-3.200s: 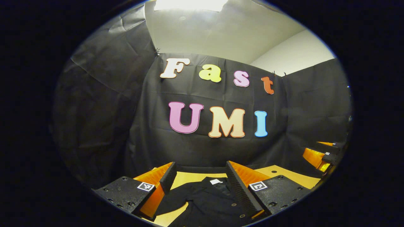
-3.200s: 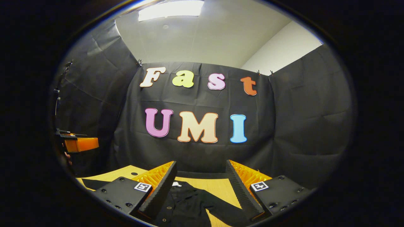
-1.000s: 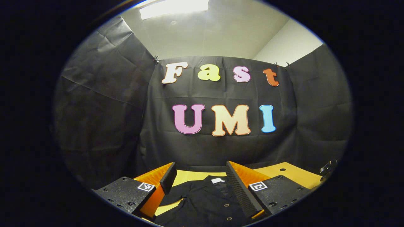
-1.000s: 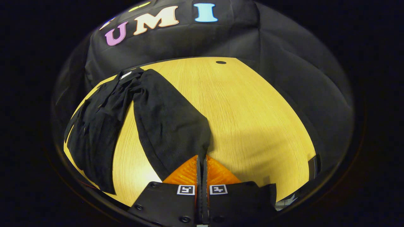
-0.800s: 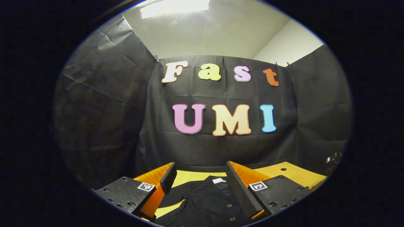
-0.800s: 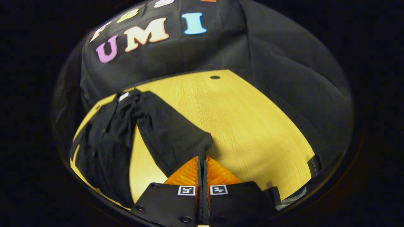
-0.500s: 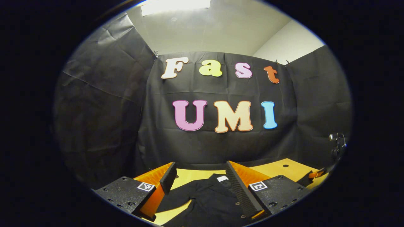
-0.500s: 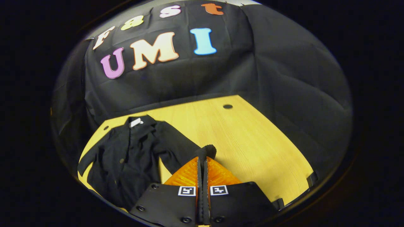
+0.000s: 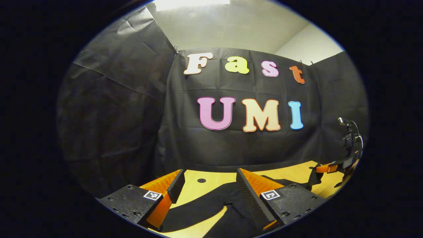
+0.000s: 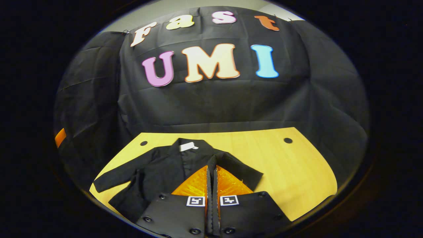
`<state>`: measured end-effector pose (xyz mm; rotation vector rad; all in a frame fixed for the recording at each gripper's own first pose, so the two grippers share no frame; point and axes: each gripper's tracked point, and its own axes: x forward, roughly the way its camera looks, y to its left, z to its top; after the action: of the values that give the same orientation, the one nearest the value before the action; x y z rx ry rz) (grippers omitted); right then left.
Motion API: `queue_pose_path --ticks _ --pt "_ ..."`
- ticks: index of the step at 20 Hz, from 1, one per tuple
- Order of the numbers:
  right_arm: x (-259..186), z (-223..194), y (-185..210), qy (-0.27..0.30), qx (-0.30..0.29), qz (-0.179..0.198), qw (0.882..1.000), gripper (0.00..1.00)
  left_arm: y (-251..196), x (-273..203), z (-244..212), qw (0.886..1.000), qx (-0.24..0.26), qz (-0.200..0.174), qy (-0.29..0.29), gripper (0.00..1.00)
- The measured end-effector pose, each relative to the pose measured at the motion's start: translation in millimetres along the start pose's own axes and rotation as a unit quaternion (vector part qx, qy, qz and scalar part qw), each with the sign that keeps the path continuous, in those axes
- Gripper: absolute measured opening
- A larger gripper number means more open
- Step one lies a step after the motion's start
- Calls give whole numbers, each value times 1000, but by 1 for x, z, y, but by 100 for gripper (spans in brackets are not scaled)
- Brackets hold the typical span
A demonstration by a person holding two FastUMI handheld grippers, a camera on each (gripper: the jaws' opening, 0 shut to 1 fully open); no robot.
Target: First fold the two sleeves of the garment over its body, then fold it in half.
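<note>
Two grippers: right gripper [image 10: 211,167] pinches the garment's [image 10: 158,168] sleeve [image 10: 236,168]; left gripper [image 9: 208,186] spread above it.

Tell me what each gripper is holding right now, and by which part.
The right gripper, fingers closed, pinches the cuff end of the black garment's sleeve, carried over its body. The left gripper is open, holding nothing.
</note>
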<state>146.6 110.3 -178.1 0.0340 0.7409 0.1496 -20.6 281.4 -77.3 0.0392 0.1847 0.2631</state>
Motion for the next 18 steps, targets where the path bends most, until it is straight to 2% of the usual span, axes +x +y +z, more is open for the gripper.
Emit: queue_pose_path --ticks 1,8,14,18 --pt "7 3 19 0 -6 10 1000 2 12 -1 -2 1000 2 3 2 92" --pt "49 10 143 2 -26 63 998 2 84 -6 -29 999 6 23 30 92" --pt "83 3 211 19 -34 76 996 2 116 -11 -61 998 7 22 64 93" --pt "99 9 245 21 -7 99 995 2 123 -15 -104 994 -2 17 110 93"
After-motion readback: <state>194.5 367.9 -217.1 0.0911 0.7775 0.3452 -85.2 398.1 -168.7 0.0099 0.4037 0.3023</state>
